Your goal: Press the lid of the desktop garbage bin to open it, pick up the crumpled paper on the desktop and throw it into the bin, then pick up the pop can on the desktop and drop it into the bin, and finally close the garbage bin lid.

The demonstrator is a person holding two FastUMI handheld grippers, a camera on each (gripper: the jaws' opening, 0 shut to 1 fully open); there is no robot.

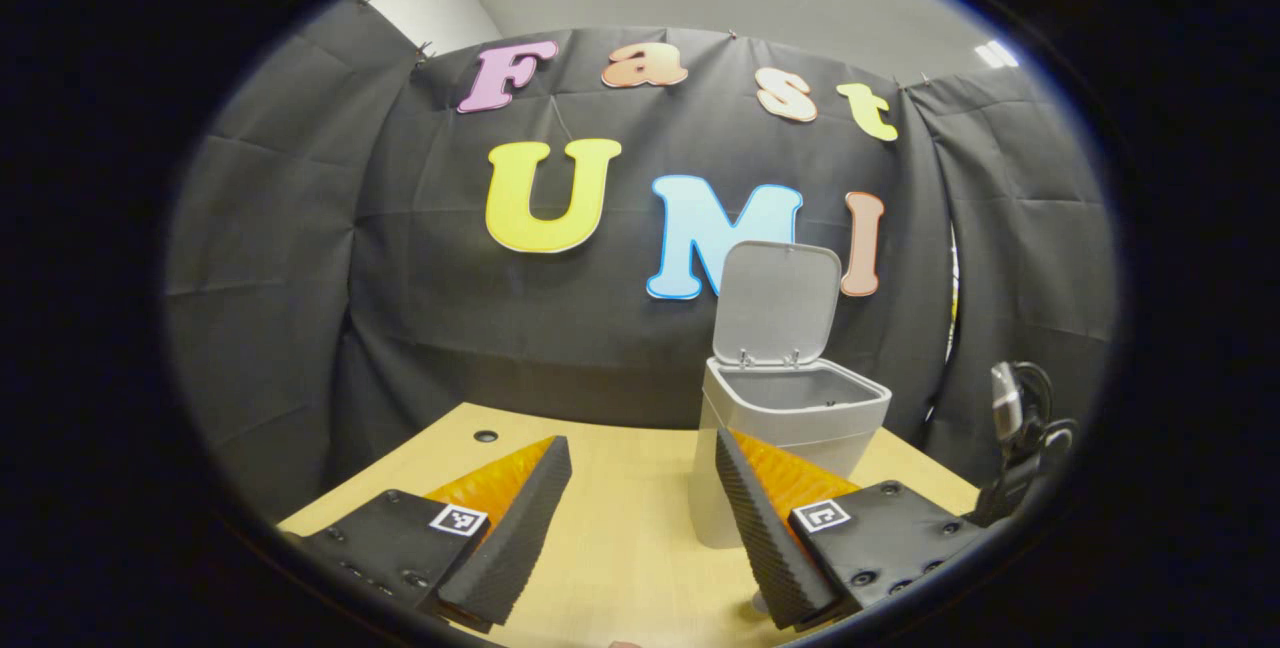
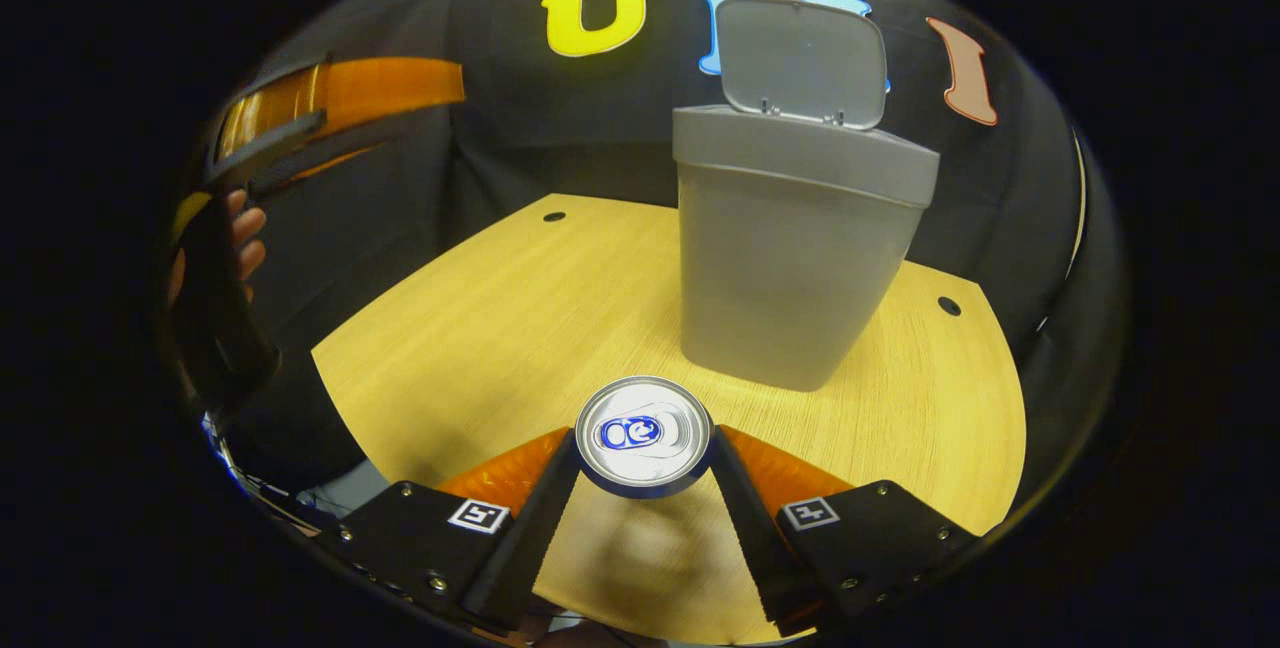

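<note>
The right gripper [image 2: 643, 463] clamps both fingers on the silver aluminium pop can [image 2: 643, 436] above the wooden desk [image 2: 500, 328], bound for the grey plastic bin [image 2: 790, 258], lid [image 2: 802, 60] upright; the left gripper [image 1: 640, 498] idles, fingers apart.

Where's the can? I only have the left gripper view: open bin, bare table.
Observer: The can sits between the right tool's fingers, both pressing its sides.
Operator: Is it off the table?
Observer: It looks raised; a shadow lies on the table beneath it.
Operator: How's the bin relative to it?
Observer: The bin stands just beyond the can, lid upright.
</note>
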